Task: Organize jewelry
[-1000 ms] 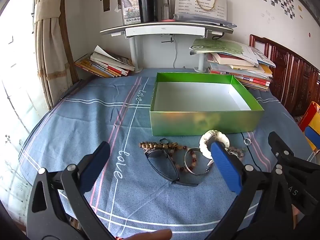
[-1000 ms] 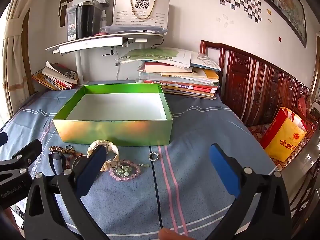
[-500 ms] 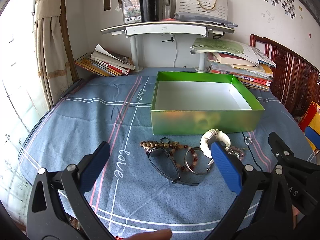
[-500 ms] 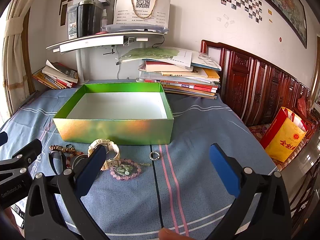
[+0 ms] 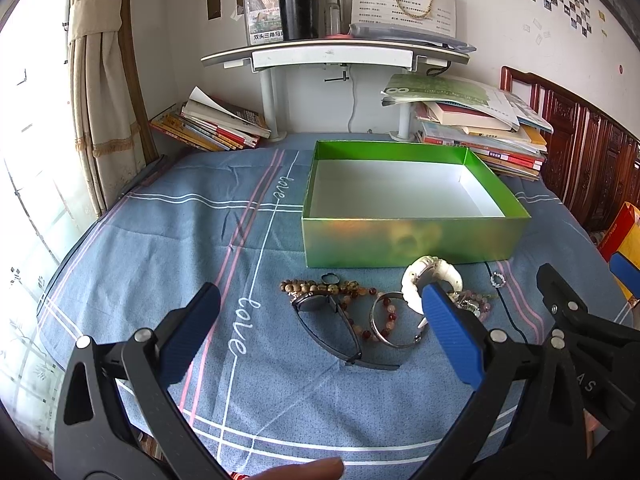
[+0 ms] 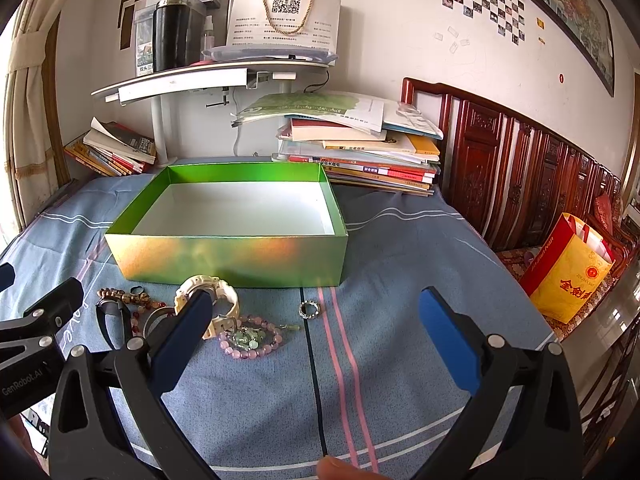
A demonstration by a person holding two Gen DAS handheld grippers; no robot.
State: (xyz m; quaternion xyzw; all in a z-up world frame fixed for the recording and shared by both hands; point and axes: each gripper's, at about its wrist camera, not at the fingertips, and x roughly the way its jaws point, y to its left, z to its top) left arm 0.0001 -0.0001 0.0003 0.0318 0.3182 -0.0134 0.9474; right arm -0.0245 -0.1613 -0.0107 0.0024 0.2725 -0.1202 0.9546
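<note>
Start of task, nothing boxed yet: green box (image 6: 224, 256) sits empty beyond both sets of fingers. Left gripper (image 5: 320, 336) jaws wide, holding nothing; black glasses (image 5: 340, 332) and bead bracelets (image 5: 328, 289) lie btwn its fingers, white watch (image 5: 434, 278) just past its right fingertip. Right gripper (image 6: 316, 336) also wide, empty; pink bracelet (image 6: 248, 340) and small ring (image 6: 309, 309) btwn its fingers. Next, I'd say: lower onto one piece, close, lift over box wall.

green box (image 5: 408, 242), blue striped cloth (image 5: 168, 240), white watch (image 6: 208, 292)
</note>
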